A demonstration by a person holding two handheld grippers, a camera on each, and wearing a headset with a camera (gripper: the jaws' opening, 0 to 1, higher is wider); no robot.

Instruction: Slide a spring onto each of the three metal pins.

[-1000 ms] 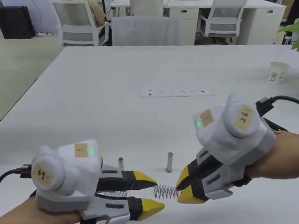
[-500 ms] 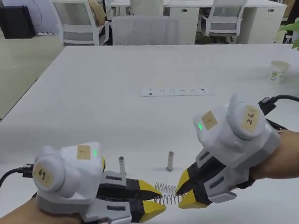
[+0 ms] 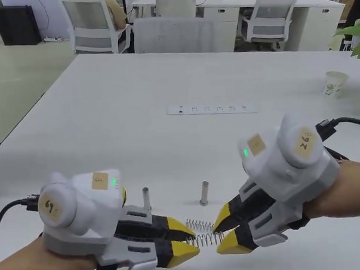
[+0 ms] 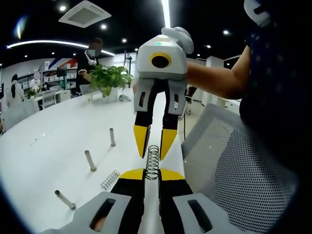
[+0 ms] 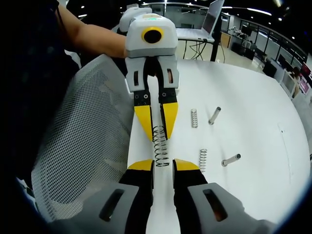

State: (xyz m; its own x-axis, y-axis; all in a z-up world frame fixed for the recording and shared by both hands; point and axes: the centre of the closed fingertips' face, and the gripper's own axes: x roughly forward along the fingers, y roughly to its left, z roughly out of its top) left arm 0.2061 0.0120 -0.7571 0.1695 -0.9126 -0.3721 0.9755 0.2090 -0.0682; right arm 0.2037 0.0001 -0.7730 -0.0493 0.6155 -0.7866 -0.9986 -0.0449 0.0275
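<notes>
A small coil spring (image 3: 200, 230) hangs level between the two grippers, just above the white table (image 3: 166, 82). My left gripper (image 3: 186, 240) is shut on its near end, and in the left gripper view the spring (image 4: 152, 160) rises out of the closed jaws. My right gripper (image 5: 163, 165) is open, its yellow fingertips (image 4: 141, 140) standing either side of the spring's other end without pinching it. Two bare metal pins (image 3: 146, 198) (image 3: 204, 194) stand upright just beyond the grippers. Three pins appear in the left gripper view, the nearest (image 4: 64, 200). Two loose springs (image 5: 194, 118) (image 5: 203, 159) lie by the pins.
A white power strip (image 3: 212, 109) lies mid-table and a paper cup (image 3: 335, 84) stands far right beside a plant (image 3: 358, 43). A mesh chair back (image 4: 234, 161) is close to the table's near edge. Office chairs and desks stand beyond the table.
My left gripper moved in and closed on the spring, which the right gripper held before. The right jaws have spread apart and let it go.
</notes>
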